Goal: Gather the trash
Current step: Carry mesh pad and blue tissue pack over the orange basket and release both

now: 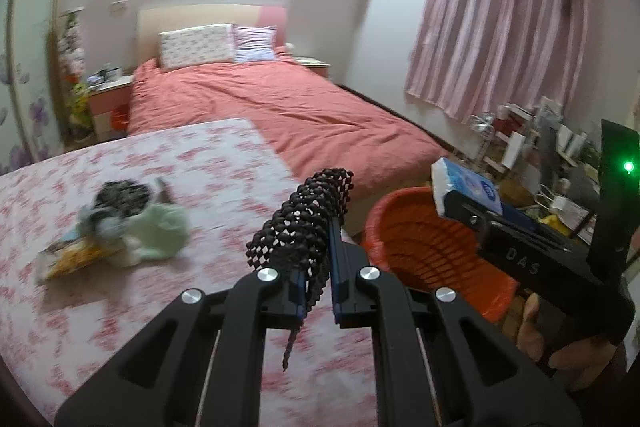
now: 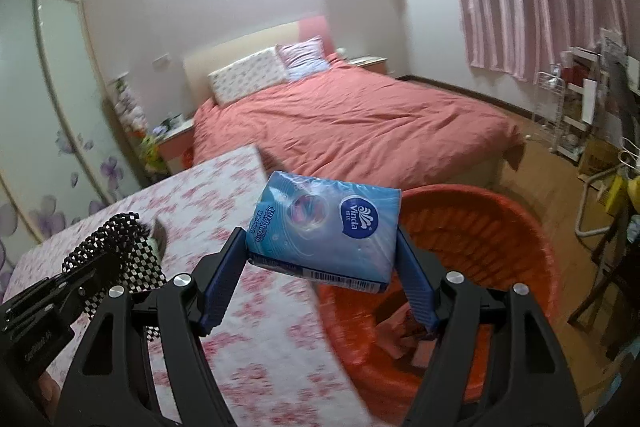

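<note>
Trash on the table [image 1: 120, 307], left to right: a loose heap [image 1: 116, 227] of a yellow wrapper, a pale green bag and dark bits lies on the flowered cloth at the far left, untouched. Blur hides the details.

Left gripper [image 1: 320, 227]: fingers drawn together, pinching a strip of black mesh [image 1: 308, 219]. The mesh is limp; it folds over the fingertips and a tail hangs below. Light and floppy, it is probably best held near its middle, as now.

Right gripper [image 2: 324, 247]: fingers set wide, clamped on the two short ends of a blue tissue pack [image 2: 324, 231]. It hangs above the near rim of the orange basket [image 2: 500, 227], which stands on the floor just beside the table. The pack looks soft, light and film-wrapped, so likely slippery; an end-to-end squeeze suits it, though it will dent.

Basket already holds some pinkish scraps, too blurred to name.
</note>
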`<state>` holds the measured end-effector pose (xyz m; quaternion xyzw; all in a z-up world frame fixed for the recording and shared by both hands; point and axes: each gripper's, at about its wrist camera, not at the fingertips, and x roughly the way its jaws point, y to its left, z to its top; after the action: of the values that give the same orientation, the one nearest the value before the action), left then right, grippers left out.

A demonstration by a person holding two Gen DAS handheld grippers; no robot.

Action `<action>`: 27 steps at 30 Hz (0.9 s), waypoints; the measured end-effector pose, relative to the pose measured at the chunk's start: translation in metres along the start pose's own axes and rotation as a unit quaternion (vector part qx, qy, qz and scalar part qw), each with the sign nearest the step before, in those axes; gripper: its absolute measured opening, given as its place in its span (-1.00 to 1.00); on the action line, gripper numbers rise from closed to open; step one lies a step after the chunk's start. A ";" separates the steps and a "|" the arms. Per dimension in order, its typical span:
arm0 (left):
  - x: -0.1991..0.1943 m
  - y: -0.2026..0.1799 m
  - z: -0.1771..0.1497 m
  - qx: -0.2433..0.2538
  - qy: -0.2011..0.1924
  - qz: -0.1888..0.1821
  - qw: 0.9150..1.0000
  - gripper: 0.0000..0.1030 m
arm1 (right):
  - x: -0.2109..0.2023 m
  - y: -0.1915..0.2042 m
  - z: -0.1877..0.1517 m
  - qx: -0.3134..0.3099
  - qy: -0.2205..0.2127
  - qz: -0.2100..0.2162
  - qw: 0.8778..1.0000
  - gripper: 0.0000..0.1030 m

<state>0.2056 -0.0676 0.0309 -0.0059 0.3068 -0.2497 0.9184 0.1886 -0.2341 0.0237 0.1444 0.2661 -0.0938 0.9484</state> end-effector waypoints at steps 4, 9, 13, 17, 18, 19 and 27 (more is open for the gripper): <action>0.017 -0.032 0.009 0.015 0.004 -0.032 0.999 -0.80 | 0.000 -0.023 0.005 0.018 -0.010 -0.019 1.000 0.39; 0.044 -0.067 0.017 0.032 0.013 -0.064 0.997 -0.80 | 0.005 -0.053 0.011 0.042 -0.017 -0.042 0.998 0.39; 0.067 -0.086 0.021 0.035 0.025 -0.084 0.996 -0.80 | 0.012 -0.074 0.013 0.061 -0.013 -0.051 0.997 0.39; 0.091 -0.106 0.023 0.039 0.038 -0.100 0.993 -0.80 | 0.016 -0.094 0.014 0.083 -0.013 -0.052 0.995 0.39; 0.097 -0.107 0.022 0.039 0.043 -0.103 0.993 -0.79 | 0.017 -0.098 0.013 0.089 -0.013 -0.051 0.995 0.39; 0.104 -0.110 0.021 0.039 0.049 -0.104 0.993 -0.77 | 0.020 -0.101 0.013 0.095 -0.012 -0.050 0.994 0.40; 0.135 -0.097 0.004 0.028 0.089 -0.074 0.993 -0.16 | 0.033 -0.114 0.002 0.119 0.013 -0.031 0.992 0.50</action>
<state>0.2562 -0.2154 -0.0256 0.0197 0.3787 -0.3248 0.8664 0.1889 -0.3453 -0.0175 0.2490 0.2698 -0.1525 0.9176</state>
